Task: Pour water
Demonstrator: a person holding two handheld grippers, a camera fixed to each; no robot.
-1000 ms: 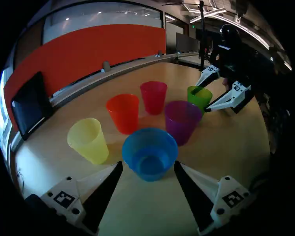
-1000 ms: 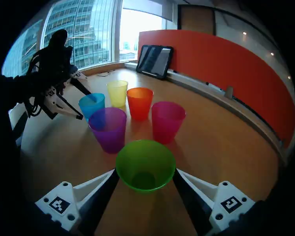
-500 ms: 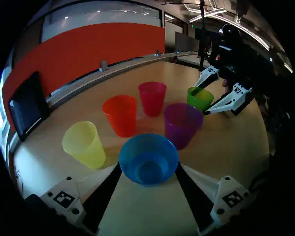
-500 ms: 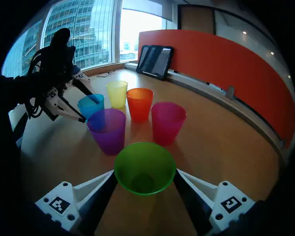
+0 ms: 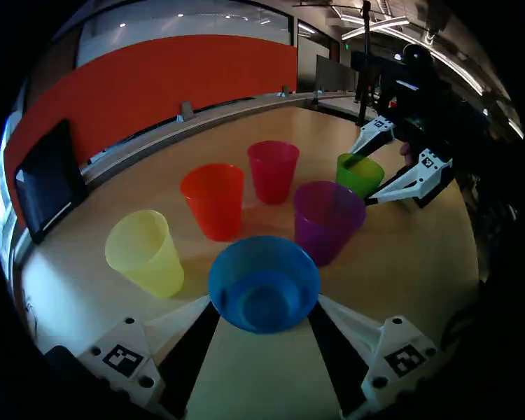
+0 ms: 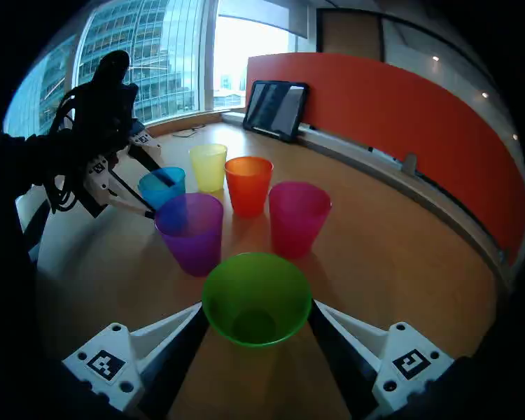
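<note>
A blue cup (image 5: 264, 283) with a little water at its bottom sits between the fingers of my left gripper (image 5: 262, 316), and both fingers press its sides. My right gripper (image 6: 257, 316) is shut on a green cup (image 6: 257, 297) that looks empty. The right gripper view has the blue cup (image 6: 161, 187) at the far left with the left gripper (image 6: 152, 190) around it, held by a dark-sleeved person. In the left gripper view the right gripper (image 5: 360, 179) flanks the green cup (image 5: 359, 173) at the far right.
Yellow (image 5: 145, 252), orange (image 5: 212, 199), pink (image 5: 271, 170) and purple (image 5: 327, 218) cups stand in an arc between the two held cups on the wooden table (image 5: 416, 252). A dark tablet (image 6: 275, 106) leans against the orange wall. Windows lie beyond the table's far end.
My left gripper's fingers have come in onto the blue cup, which now sits closer and larger. The green cup has shifted slightly nearer in my right gripper.
</note>
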